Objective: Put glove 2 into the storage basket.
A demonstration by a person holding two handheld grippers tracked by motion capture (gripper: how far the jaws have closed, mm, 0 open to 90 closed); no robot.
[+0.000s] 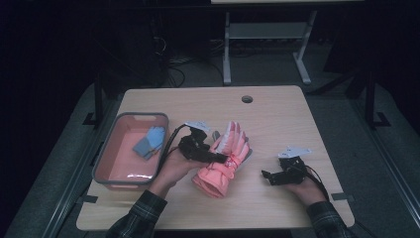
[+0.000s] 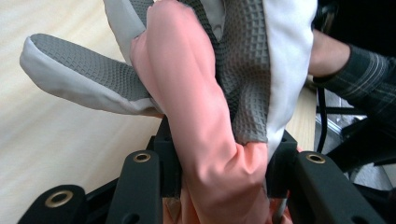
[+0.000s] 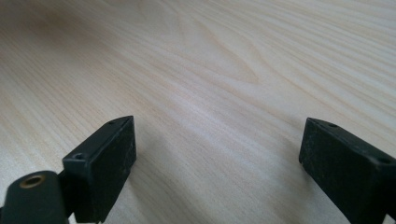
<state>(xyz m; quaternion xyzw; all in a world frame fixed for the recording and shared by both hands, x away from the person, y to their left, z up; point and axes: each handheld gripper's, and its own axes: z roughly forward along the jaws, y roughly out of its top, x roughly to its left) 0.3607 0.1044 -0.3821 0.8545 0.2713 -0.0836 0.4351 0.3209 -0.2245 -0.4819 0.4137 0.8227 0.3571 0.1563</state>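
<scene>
I have my left gripper (image 1: 210,154) clamped across the middle of the padded salmon-pink ski glove with its grey textured palm (image 1: 224,161). In the left gripper view the fabric (image 2: 210,140) bulges between the two black jaws, so the hold is firm enough to carry it. I take it at the waist, not by a fingertip, so that cuff and fingers hang evenly and nothing drags. The glove sits at the centre of the pale wooden table (image 1: 277,114), its cuff toward me and its fingers pointing away, with the thumb sticking out sideways.

The shallow grey-rimmed pink plastic tub (image 1: 128,176) stands just to my left with a blue fabric glove (image 1: 148,142) already lying inside. I judge that the pink one goes there too, which is why my left side does the lifting.

My right gripper (image 1: 267,176) rests low over bare wood at the right of the table, jaws spread wide with nothing between them, kept clear of the path.
</scene>
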